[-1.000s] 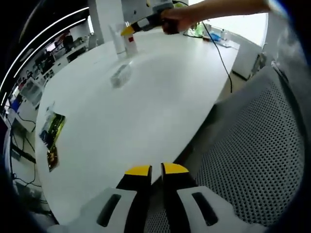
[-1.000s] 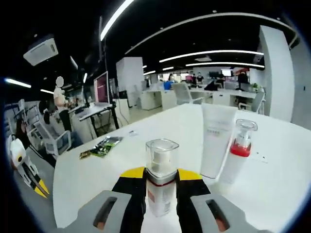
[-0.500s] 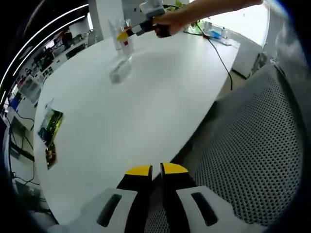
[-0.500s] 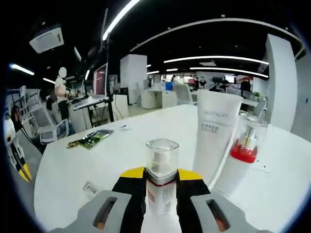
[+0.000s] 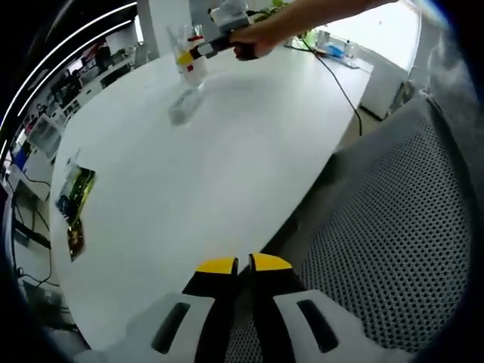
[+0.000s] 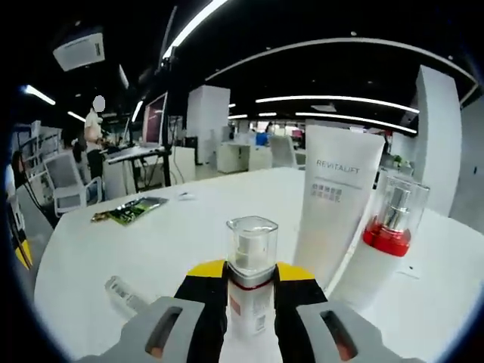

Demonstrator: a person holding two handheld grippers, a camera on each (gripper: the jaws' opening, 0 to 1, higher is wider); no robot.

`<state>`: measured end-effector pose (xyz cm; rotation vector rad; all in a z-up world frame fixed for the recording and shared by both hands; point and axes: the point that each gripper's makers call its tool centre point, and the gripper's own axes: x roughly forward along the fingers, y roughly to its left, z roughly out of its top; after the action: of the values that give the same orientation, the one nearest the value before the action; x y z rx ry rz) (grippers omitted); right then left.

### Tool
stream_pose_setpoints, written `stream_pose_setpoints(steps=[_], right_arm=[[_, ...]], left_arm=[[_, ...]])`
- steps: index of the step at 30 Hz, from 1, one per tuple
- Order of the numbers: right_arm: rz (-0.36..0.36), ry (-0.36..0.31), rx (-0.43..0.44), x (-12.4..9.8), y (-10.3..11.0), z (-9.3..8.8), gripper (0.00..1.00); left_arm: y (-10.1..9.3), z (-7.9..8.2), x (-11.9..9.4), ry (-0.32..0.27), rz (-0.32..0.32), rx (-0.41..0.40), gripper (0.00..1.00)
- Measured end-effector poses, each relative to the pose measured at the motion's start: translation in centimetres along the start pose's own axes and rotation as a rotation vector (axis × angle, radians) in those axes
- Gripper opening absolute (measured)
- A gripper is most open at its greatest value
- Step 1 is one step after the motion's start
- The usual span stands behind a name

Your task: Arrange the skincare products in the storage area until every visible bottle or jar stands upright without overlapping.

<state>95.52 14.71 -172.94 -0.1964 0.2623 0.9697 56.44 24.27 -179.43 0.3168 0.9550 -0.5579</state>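
Note:
My right gripper is shut on a small pump bottle with a clear cap and red collar, held upright just above the white table. Close ahead stand a white tube and a red-collared pump bottle, both upright. A clear bottle lies on its side at the left. In the left gripper view that lying bottle rests mid-table, while a hand holds the right gripper beside the standing bottles. My left gripper is shut and empty at the table's near edge.
A green packet lies on the table near its left edge, seen also as the green packet in the right gripper view. A mesh chair stands beside the table at the right. A black cable runs across the far side.
The right gripper has carried the small pump bottle closer to the white tube and the red-collared bottle. The left gripper has barely moved.

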Motion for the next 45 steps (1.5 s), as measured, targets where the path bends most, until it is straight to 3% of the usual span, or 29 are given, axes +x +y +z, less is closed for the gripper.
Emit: stream_pose_setpoints(steps=[13,18,30,34,39,45], right_arm=[[0.001,-0.026,0.009,-1.1,-0.4,-0.4,0.18],[-0.001,0.012,-0.026,-0.8,-0.4,-0.4,0.19],[-0.051,0.063,-0.005,0.0,-2.3,-0.7,0.19],[-0.065,0.087,0.022,-0.1,-2.3,-1.1,0.20],[-0.096,0.107,0.065,-0.4,-2.7,-1.8,0.29],[-0.126,0.142,0.115,-0.7,-2.5,-2.8,0.24]], left_arm=[[0.0,0.0,0.0,0.001,-0.001,0.003,0.02],[-0.1,0.0,0.0,0.001,-0.003,0.008,0.02],[0.0,0.0,0.0,0.002,0.002,0.010,0.01],[0.1,0.1,0.0,-0.006,0.006,0.006,0.01],[0.0,0.0,0.0,0.000,0.002,0.012,0.01],[0.0,0.0,0.0,-0.001,0.001,0.014,0.01]])
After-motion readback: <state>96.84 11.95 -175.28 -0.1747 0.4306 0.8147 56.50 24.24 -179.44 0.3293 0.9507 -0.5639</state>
